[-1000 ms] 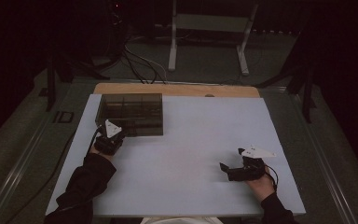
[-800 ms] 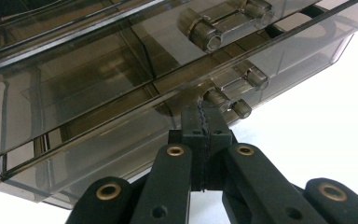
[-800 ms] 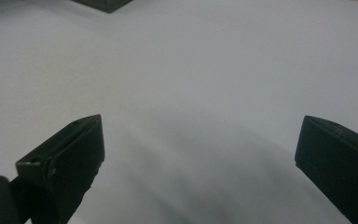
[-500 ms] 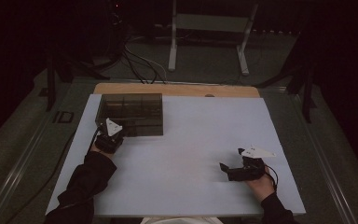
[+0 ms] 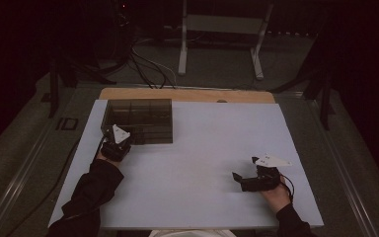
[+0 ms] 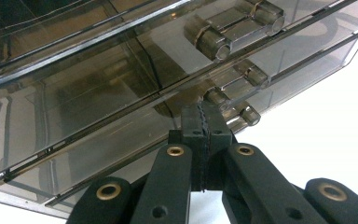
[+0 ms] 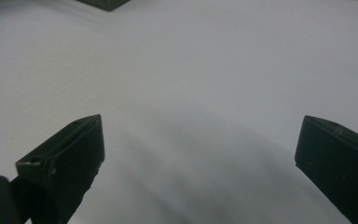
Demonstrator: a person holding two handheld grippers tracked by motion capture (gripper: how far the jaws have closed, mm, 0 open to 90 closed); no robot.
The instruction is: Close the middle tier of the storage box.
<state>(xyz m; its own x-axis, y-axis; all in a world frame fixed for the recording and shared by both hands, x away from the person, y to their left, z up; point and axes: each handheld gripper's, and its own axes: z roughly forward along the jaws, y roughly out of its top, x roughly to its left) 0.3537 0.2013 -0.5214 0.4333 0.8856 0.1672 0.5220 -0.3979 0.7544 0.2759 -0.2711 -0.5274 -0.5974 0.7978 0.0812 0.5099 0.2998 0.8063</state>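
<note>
A smoky see-through plastic box (image 5: 138, 118) with inner compartments stands at the back left of the white table (image 5: 202, 143). My left gripper (image 5: 120, 141) sits at the box's near side, jaws shut, under its grey plate. In the left gripper view the box wall (image 6: 98, 93) rises close ahead. The shut left gripper (image 6: 204, 117) points its tips right at a small hinge-like latch (image 6: 223, 100) on that wall; I cannot tell if they touch it. My right gripper (image 5: 238, 177) rests low at the near right, pointing left. In its own view the right gripper (image 7: 198, 154) is open wide over bare table.
A wooden strip (image 5: 187, 95) runs along the table's far edge. Beyond it on the dark floor stand a metal frame (image 5: 222, 44) and loose cables (image 5: 143, 64). A corner of the box (image 7: 105, 3) shows at the top of the right gripper view.
</note>
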